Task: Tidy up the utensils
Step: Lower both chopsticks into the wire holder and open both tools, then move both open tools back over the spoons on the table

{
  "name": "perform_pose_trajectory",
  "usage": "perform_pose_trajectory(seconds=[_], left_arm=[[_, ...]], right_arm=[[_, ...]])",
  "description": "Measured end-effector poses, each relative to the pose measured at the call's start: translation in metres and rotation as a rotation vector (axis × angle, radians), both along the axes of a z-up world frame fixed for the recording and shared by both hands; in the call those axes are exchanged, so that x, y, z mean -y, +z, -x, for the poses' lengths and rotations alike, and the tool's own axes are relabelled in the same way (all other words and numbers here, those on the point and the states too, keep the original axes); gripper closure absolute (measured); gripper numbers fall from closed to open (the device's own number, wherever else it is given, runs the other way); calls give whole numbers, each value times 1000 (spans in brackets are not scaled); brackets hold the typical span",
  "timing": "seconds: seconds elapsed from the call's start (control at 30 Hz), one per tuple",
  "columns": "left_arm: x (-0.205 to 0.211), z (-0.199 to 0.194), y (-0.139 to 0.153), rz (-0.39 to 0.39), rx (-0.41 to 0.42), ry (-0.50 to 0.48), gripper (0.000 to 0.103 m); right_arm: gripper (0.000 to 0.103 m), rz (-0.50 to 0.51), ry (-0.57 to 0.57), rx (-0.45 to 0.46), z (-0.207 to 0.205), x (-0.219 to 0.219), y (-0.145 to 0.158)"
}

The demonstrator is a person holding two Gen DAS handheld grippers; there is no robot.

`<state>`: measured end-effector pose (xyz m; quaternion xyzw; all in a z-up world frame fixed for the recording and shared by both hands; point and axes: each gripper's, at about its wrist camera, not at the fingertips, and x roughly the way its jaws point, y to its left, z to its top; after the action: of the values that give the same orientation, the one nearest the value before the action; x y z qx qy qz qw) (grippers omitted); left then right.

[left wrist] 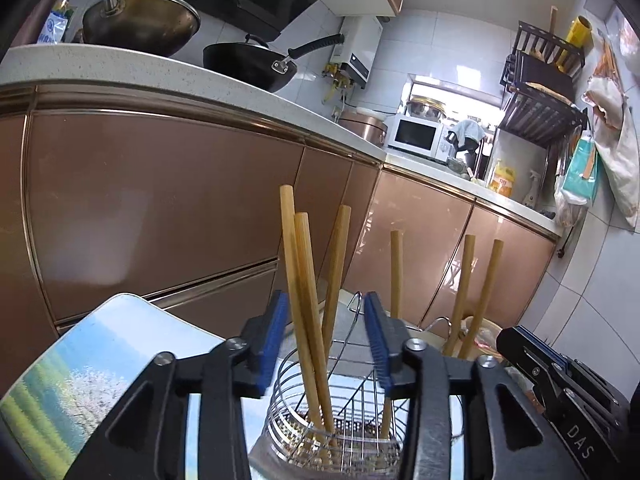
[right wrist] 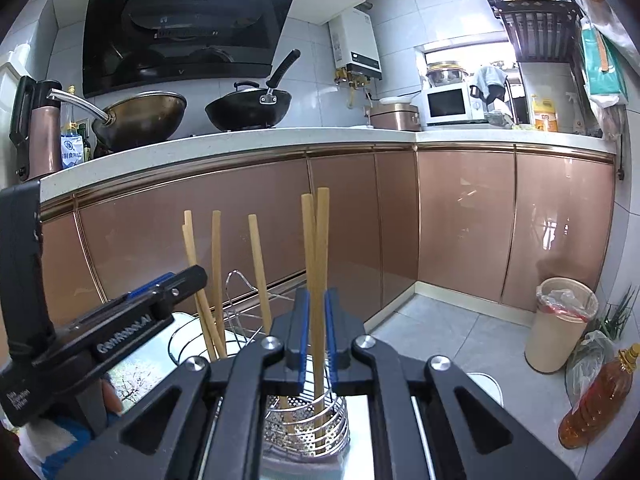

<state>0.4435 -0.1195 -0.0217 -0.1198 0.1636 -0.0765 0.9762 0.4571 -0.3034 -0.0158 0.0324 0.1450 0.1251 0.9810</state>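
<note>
The left gripper point(left wrist: 326, 344) is standing part open, its blue pads clear of the two chopsticks point(left wrist: 308, 320) between them. The right gripper point(right wrist: 316, 338) is clamping a pair of chopsticks point(right wrist: 316, 260) upright over the wire holder point(right wrist: 308, 428). The holder's base is being hidden by the jaws. Seven chopsticks are showing in the left view, six in the right

Bright daylight in both views, coming from the window point(left wrist: 452, 92) at the back, which is blown out white. Glare streaks on the glossy cabinet doors point(right wrist: 560, 224). Strong fisheye bending with dark vignetted corners. Focus mostly sharp; near jaws slightly soft.
</note>
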Motion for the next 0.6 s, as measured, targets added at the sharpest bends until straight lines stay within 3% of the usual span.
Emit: perform_pose_trajectory(seconds=[0.13, 0.43, 0.6], left_arm=[[-8, 18, 16, -9, 10, -15, 54], [-53, 81, 59, -71, -51, -45, 50], [-89, 122, 67, -130, -131, -49, 50]], right_arm=[[95, -6, -15, -1, 17, 4, 9], [86, 12, -14, -52, 84, 3, 35], [86, 14, 14, -163, 131, 0, 44]])
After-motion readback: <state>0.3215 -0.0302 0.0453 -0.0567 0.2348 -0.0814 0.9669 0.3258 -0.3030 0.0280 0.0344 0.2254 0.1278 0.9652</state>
